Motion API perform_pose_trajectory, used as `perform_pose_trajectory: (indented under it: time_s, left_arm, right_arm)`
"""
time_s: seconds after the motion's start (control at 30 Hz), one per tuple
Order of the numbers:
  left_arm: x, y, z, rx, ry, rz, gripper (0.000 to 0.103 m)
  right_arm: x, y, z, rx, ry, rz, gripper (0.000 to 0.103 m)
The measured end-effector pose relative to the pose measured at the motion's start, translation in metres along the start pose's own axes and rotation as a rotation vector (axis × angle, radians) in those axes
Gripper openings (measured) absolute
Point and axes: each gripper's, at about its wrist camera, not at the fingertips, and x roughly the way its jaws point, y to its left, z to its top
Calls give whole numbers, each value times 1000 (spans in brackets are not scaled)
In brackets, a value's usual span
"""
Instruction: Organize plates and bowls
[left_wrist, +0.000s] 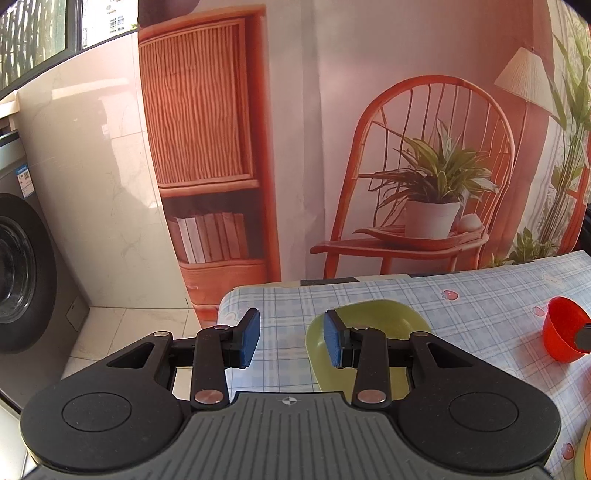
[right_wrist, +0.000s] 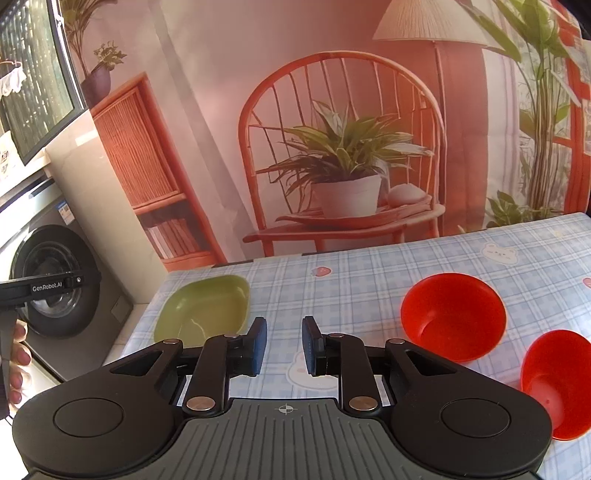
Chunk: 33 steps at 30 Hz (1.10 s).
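A green square plate (left_wrist: 384, 325) (right_wrist: 207, 308) lies near the table's left edge. My left gripper (left_wrist: 291, 338) hovers open just left of it, with nothing between its blue pads (left_wrist: 249, 338); its right finger overlaps the plate's left rim in the view. My right gripper (right_wrist: 284, 345) is open by a narrow gap over the checked cloth, right of the plate, holding nothing. A red bowl (right_wrist: 452, 314) (left_wrist: 565, 328) stands to its right. A second red bowl (right_wrist: 556, 384) sits nearer, at the right edge.
The table (right_wrist: 369, 266) wears a blue checked cloth with bear and strawberry prints. A printed backdrop of a chair and plant hangs behind it. A washing machine (left_wrist: 18, 280) stands on the tiled floor to the left. A hand (right_wrist: 16, 363) holds the other gripper's handle.
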Motion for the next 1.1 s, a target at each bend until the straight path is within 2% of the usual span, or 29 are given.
perform_pose_trajectory:
  time_s: [0.13,0.3,0.37,0.47,0.63,0.9,0.97,1.03,1.1]
  left_arm:
    - [36,-3,-10,0,44,-24,40]
    - [66,0,-25,-66,92,-66,40]
    - [76,-3,-30,-53,109,-66,40]
    - [87,-5,-34,-51,128,-61,40]
    - [97,-3,-38,-93,146,-81,40]
    - [103,-10,-44,-89,182,-99,39]
    - [102,-10,-46,-91,179,-102,35]
    - [101,-11,-47,-91,181,-107,25]
    - [98,-12,-48,-86,181,-112,22]
  right_arm:
    - [44,8,8,30,31,-3,21]
    - [93,21,11,-2,76,-6,22]
    - [111,25,8,5,105,13,24]
    - [133,31,-1,15,159,-10,26]
    - [151,33,-9,34,197,-24,26]
    - [165,36,-16,40,238,3,26]
    - [167,39,-18,21,241,4,26]
    - [168,41,-19,11,241,3,26]
    - [169,42,-20,15,246,3,24]
